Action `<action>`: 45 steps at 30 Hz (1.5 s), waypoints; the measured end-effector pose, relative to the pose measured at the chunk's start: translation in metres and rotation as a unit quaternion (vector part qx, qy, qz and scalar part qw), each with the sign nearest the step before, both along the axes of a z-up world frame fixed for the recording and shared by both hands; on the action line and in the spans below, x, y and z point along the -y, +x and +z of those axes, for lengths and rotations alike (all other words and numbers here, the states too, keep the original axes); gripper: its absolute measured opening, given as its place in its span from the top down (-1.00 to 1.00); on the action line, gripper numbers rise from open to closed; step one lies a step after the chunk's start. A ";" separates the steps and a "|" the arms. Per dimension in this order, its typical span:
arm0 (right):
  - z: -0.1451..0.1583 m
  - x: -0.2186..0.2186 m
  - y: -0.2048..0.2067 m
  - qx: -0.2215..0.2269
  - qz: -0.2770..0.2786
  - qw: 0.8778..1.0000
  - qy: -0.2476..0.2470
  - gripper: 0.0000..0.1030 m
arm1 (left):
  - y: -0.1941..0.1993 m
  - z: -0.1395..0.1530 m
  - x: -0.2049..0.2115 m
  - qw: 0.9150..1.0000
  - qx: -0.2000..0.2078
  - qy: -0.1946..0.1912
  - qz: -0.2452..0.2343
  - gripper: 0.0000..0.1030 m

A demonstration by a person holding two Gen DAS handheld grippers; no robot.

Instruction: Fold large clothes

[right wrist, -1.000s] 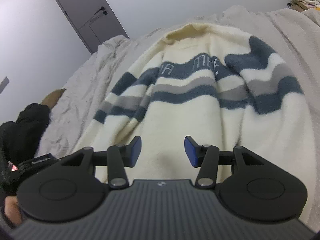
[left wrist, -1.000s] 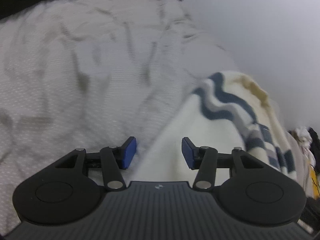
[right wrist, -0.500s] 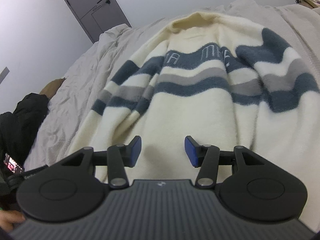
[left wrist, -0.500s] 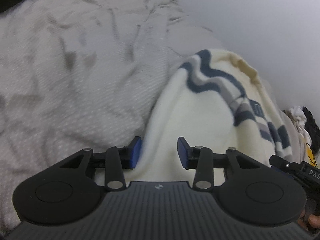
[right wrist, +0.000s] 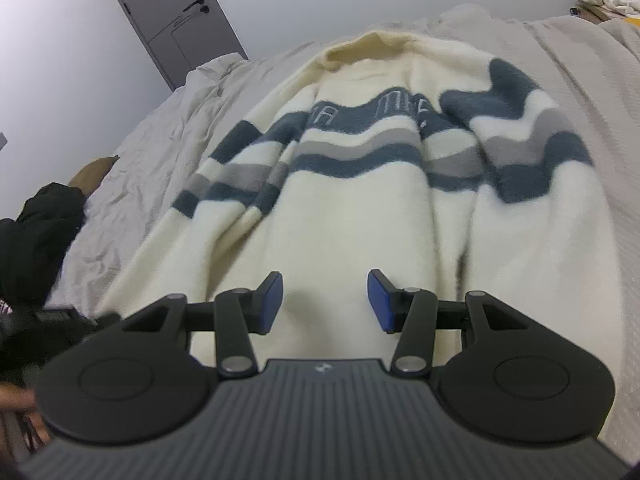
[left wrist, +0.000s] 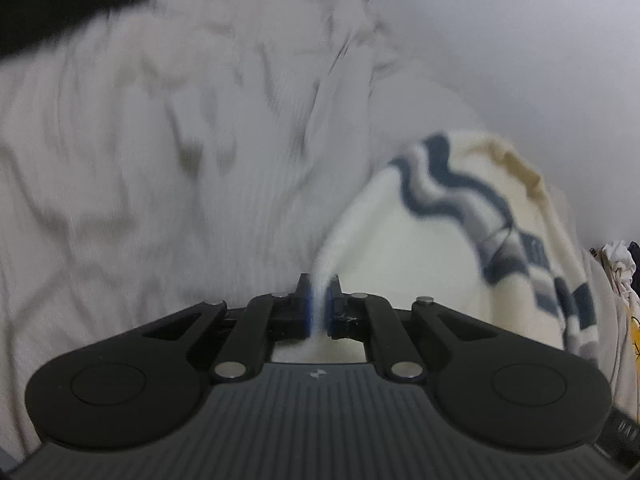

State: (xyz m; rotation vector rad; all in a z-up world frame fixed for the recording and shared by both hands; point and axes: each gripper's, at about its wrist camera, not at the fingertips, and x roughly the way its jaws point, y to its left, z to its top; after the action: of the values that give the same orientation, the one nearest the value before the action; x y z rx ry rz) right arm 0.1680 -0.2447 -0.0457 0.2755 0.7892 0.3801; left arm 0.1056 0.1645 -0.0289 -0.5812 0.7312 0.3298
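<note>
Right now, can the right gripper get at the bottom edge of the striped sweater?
Probably yes. The right gripper stands open just above the sweater near its lower edge, with nothing between them. The left gripper is already shut on the cream fabric.

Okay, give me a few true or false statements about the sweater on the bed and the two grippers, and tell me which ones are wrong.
1. The left gripper is shut on the sweater's edge. True.
2. The right gripper grips the sweater's collar. False: its jaws are open over the lower body, holding nothing.
3. The sweater has blue and grey wavy stripes. True.
4. The sweater is already folded in half. False: it lies spread out on the bedcover.
5. A dark door stands behind the bed. True.
</note>
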 end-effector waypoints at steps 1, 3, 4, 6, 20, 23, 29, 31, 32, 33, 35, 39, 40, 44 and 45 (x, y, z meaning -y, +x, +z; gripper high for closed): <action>0.001 0.002 -0.003 0.001 0.000 1.000 0.002 0.04 | 0.001 0.009 -0.003 1.000 0.006 0.012 -0.001 0.85; 0.003 0.005 -0.007 0.003 0.001 1.000 0.004 0.04 | 0.008 0.032 -0.016 0.999 0.018 0.034 0.000 0.86; 0.004 0.006 -0.008 0.004 -0.001 1.000 0.006 0.03 | 0.014 0.045 -0.026 0.999 0.024 0.047 0.002 0.86; 0.006 0.007 -0.007 0.007 -0.003 1.000 0.011 0.02 | 0.029 0.069 -0.045 0.997 0.033 0.073 0.005 0.86; -0.003 0.006 0.044 0.028 -0.056 0.998 -0.007 0.01 | 0.232 0.122 -0.202 0.960 0.033 0.262 0.097 0.86; -0.008 0.001 0.064 0.030 -0.059 0.998 -0.009 0.01 | 0.275 0.085 -0.225 0.953 0.002 0.287 0.098 0.85; -0.024 -0.015 0.103 0.022 -0.069 0.997 -0.030 0.00 | 0.331 -0.007 -0.270 0.957 -0.059 0.266 0.095 0.84; -0.027 -0.017 0.112 0.022 -0.074 0.996 -0.038 0.00 | 0.341 -0.028 -0.277 0.960 -0.073 0.257 0.088 0.84; -0.030 -0.017 0.116 0.023 -0.075 0.996 -0.040 0.00 | 0.342 -0.035 -0.278 0.961 -0.073 0.250 0.088 0.84; -0.032 -0.017 0.120 0.021 -0.076 0.996 -0.042 0.00 | 0.343 -0.040 -0.279 0.963 -0.071 0.245 0.089 0.84; -0.037 -0.015 0.126 0.015 -0.077 0.996 -0.038 0.00 | 0.340 -0.045 -0.272 0.963 -0.071 0.244 0.088 0.84; -0.040 -0.013 0.125 0.014 -0.080 0.996 -0.031 0.00 | 0.326 -0.032 -0.260 0.969 -0.066 0.224 0.082 0.49; -0.039 -0.013 0.124 0.017 -0.079 0.996 -0.030 0.00 | 0.319 -0.027 -0.251 0.970 -0.060 0.222 0.075 0.24; -0.031 -0.012 0.113 0.024 -0.071 0.997 -0.020 0.00 | 0.283 -0.005 -0.211 0.970 -0.050 0.235 0.041 0.08; -0.029 -0.012 0.109 0.026 -0.068 0.997 -0.017 0.00 | 0.271 -0.001 -0.200 0.972 -0.050 0.229 0.032 0.08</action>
State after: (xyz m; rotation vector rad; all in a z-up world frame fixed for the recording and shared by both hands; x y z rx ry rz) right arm 0.2767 -0.2324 -0.0749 0.2846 0.7211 0.2448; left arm 0.3768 0.3648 -0.0295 -0.1506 0.7038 0.5733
